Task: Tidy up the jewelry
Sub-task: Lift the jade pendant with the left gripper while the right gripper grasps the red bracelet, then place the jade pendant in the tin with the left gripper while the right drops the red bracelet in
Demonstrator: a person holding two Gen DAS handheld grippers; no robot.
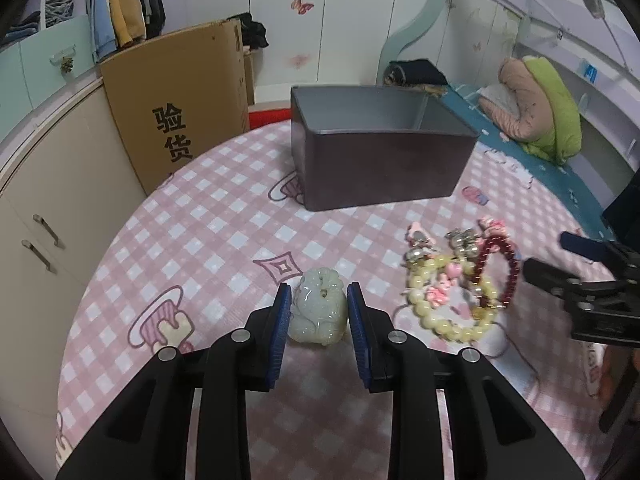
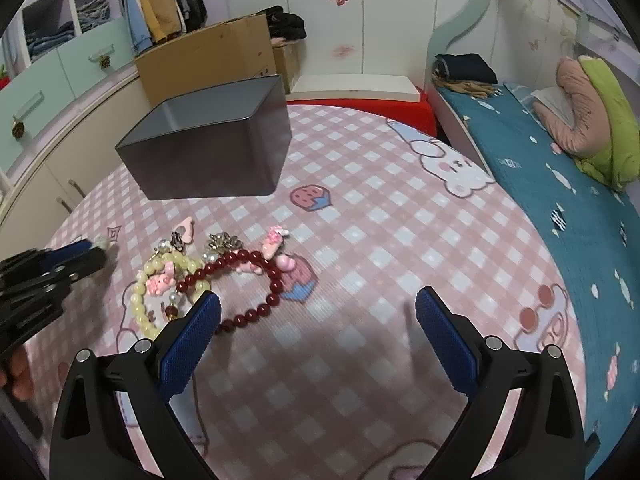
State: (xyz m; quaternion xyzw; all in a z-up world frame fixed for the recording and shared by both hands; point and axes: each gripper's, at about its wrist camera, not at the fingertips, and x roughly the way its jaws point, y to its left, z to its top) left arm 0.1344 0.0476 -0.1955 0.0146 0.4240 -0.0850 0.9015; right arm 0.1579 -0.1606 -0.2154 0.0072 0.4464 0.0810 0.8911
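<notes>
A pale green jade pendant [image 1: 319, 307] lies on the pink checked tablecloth between the blue pads of my left gripper [image 1: 319, 296]; small gaps show on both sides, so the jaws are open around it. To its right lies a pile of jewelry: a yellow bead bracelet [image 1: 444, 312], a dark red bead bracelet [image 1: 496, 268] and pink and silver clips. In the right wrist view the red bracelet [image 2: 256, 276] and yellow bracelet [image 2: 154, 280] lie ahead-left of my wide-open, empty right gripper [image 2: 318, 300]. A dark open box [image 1: 376, 148] stands behind; it also shows in the right wrist view [image 2: 212, 148].
A cardboard box [image 1: 180, 96] and cream cabinets [image 1: 44, 200] stand left of the table. A bed with a blue sheet [image 2: 560, 184] and a green and pink pillow [image 2: 592, 116] lies to the right. A red stool [image 2: 416, 112] stands behind the table.
</notes>
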